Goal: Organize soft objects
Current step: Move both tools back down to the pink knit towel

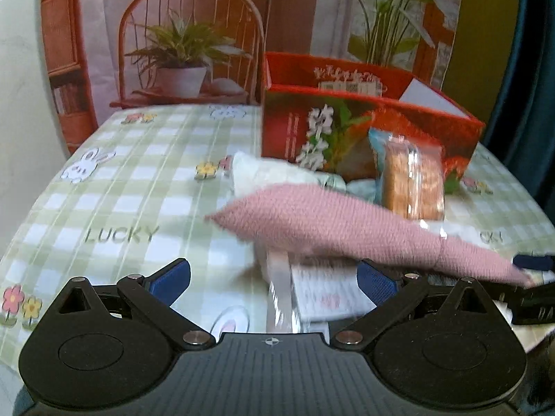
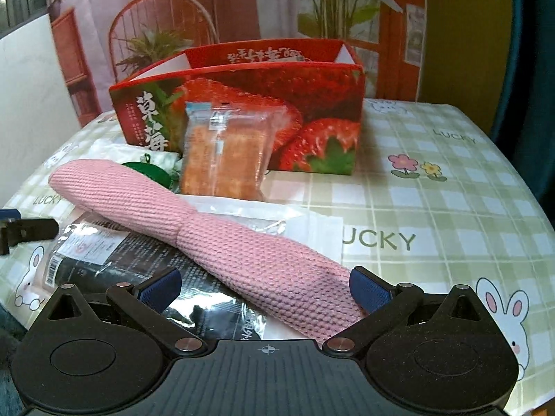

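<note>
A long pink knitted cloth (image 2: 222, 228) lies slantwise over a pile of packets. Its near end sits between the fingers of my right gripper (image 2: 265, 286), which is open, and touches the right blue pad (image 2: 367, 287). In the left wrist view the pink cloth (image 1: 329, 228) is blurred and runs right toward the right gripper (image 1: 534, 277). My left gripper (image 1: 274, 279) is open above a clear packet (image 1: 312, 294) with nothing between its pads. A wrapped cake packet (image 2: 225, 152) leans on the red strawberry box (image 2: 242, 111).
The open-topped strawberry box (image 1: 347, 121) stands at the back of the green checked tablecloth (image 2: 433, 208). A black packet (image 2: 114, 260), a clear packet (image 2: 277, 218), a green round item (image 2: 145, 170) and a white soft bundle (image 1: 270, 173) lie in the pile.
</note>
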`<state>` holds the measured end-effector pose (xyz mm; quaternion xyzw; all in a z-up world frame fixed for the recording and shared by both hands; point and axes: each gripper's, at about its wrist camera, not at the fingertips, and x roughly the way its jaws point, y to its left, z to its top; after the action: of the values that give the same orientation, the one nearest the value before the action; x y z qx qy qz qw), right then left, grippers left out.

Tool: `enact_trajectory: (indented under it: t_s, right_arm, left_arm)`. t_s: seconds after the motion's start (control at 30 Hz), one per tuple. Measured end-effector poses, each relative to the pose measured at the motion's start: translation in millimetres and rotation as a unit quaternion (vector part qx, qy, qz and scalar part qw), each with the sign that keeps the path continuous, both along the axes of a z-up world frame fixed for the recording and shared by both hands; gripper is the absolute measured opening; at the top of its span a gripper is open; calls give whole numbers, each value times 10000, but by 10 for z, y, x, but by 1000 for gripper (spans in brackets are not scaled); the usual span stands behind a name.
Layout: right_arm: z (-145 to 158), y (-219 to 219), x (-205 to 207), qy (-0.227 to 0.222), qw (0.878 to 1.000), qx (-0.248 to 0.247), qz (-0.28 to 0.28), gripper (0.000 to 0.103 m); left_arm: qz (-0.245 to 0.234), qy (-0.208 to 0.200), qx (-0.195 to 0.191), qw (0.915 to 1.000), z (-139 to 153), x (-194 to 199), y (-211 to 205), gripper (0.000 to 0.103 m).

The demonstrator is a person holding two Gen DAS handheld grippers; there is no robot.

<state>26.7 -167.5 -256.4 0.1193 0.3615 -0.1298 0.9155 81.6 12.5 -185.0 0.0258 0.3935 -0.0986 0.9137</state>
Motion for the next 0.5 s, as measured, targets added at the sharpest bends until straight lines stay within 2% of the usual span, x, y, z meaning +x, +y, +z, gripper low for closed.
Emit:
enact_trajectory:
  t_s: [0.1,0.2,0.3,0.37,0.4,0.5]
  right_arm:
    - [-54,2,19,63,10000,-16,32,103]
    - [-76,6,27,59,10000,-38,68,102]
    - [-87,-15,33,39,10000,-48,57,100]
    - [-104,-42,41,55,10000,-23,44,96]
    - [-112,-57,46,53,10000,6,37,95]
    - [-128,-94,68,44,10000,43,49,88]
  left_arm:
    - [-186,-240,-112,9995,64,137,-75,103]
    - [-311,-342,-12,9989,89,318,-195,103]
    - [-436,-294,69,9986,37,473,-311,102]
    - [-498,-195,110,9985,-27,549,-364,98]
    - [-532,-118,126,9984,-73,581,-382,95]
    - [-541,120,199,9983,-208,629,-384,63]
